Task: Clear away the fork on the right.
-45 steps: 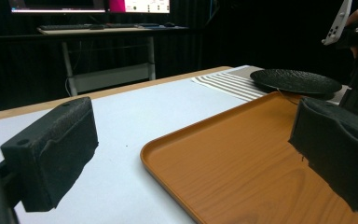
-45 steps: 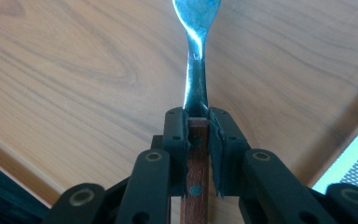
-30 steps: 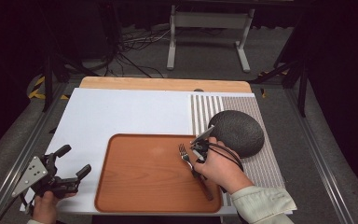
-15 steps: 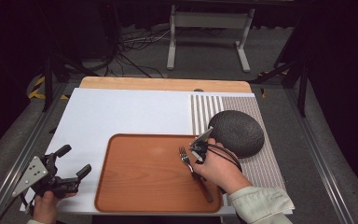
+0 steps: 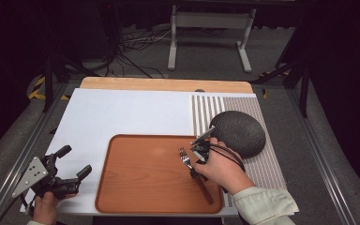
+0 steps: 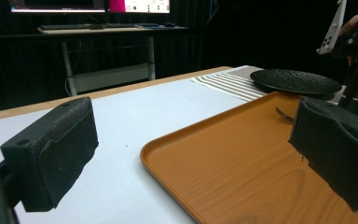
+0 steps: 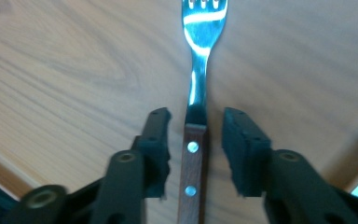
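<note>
A fork (image 7: 196,84) with a wooden riveted handle lies flat on the brown tray (image 5: 140,187), tines pointing away from the person. My right gripper (image 7: 196,126) points down over the handle's top end. Its jaws have just been opening, and the fork lies between them with a gap on each side. In the high view this gripper (image 5: 196,161) sits at the tray's right part, over the fork (image 5: 185,159). My left gripper (image 5: 75,160) stands wide open with nothing in it, held low at the table's front left, left of the tray (image 6: 223,154).
A dark round plate (image 5: 239,131) rests on a striped placemat (image 5: 206,110) to the right of the tray. A white mat (image 5: 122,112) covers the table behind the tray, with a wooden strip (image 5: 164,84) at the far edge. Stands and cables lie on the floor beyond.
</note>
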